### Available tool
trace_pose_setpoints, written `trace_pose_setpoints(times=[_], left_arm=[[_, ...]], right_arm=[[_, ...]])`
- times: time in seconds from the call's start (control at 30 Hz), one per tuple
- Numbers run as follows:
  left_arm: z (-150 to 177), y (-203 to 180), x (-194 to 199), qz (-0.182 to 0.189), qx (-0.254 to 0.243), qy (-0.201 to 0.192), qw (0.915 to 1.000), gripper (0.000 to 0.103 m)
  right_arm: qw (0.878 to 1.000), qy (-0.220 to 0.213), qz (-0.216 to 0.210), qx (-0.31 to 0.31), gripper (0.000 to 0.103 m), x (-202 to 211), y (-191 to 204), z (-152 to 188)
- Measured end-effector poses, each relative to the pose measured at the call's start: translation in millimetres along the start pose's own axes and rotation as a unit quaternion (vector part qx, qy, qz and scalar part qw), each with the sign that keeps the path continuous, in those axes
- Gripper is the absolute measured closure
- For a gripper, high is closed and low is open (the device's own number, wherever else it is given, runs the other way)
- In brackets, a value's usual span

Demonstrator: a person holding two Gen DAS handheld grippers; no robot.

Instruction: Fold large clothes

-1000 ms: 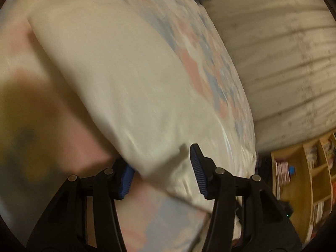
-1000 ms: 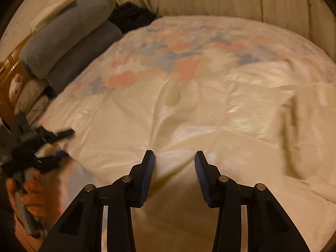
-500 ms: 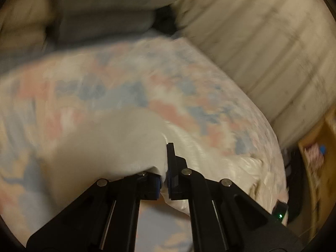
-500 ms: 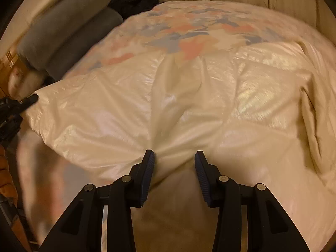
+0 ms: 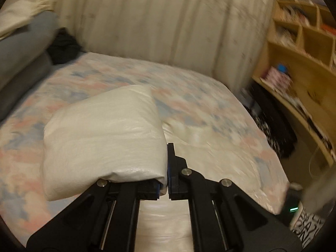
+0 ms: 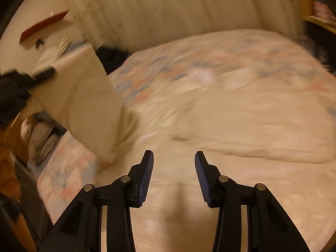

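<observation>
A large cream, shiny garment (image 6: 241,126) lies spread over a bed with a floral pastel cover (image 5: 199,105). My left gripper (image 5: 164,168) is shut on a corner of the garment (image 5: 100,138) and holds it lifted above the bed. In the right wrist view that lifted flap (image 6: 84,105) hangs from the left gripper (image 6: 40,76) at the left. My right gripper (image 6: 173,174) is open and empty, just above the garment's near part.
Grey bolster pillows (image 5: 23,48) lie at the bed's left end. A cream curtain (image 5: 168,21) hangs behind the bed. A wooden bookshelf (image 5: 304,52) stands at the right, with dark items on the floor (image 5: 273,126).
My left gripper closed on the garment's corner and lifted it up and over the bed. My right gripper stayed open and drew back a little over the cloth.
</observation>
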State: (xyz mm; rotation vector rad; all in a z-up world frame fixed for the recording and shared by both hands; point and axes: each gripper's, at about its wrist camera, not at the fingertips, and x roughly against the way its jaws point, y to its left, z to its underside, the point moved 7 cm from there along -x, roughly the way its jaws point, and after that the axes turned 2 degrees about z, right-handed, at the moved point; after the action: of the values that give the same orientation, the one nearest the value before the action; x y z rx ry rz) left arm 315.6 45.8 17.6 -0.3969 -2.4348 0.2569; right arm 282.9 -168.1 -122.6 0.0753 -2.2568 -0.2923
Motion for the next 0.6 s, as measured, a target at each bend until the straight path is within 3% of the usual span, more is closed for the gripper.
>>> trace_pose_setpoints(times=[0.13,0.27,0.4,0.43,0.5,0.6], left_arm=[[53,-59,-72,0.001,-0.032,0.06,0.9977,0.101],[112,-88,-135,0.025,-0.029,0.155,0.9871,0.097],[150,-87,-153,0.05,-0.011,0.199,0.9786,0.063],[154,-86,-151,0.068,-0.003,0.208,0.9759,0.05],[160,-85,-148,0.104,0.011,0.223,0.9692,0.038],[160,-82,-132,0.105,0.001,0.22,0.9699,0.037]], right_arm=[[0.998,-0.021,0.047,-0.032,0.062,42,-69,7],[0.995,-0.011,0.068,-0.066,0.062,64,-124,28],[0.993,0.004,0.068,-0.092,0.061,75,-163,53],[0.993,0.008,0.063,-0.095,0.061,75,-168,57],[0.993,0.014,0.059,-0.1,0.058,74,-176,67],[0.993,0.017,0.055,-0.1,0.058,58,-168,65]])
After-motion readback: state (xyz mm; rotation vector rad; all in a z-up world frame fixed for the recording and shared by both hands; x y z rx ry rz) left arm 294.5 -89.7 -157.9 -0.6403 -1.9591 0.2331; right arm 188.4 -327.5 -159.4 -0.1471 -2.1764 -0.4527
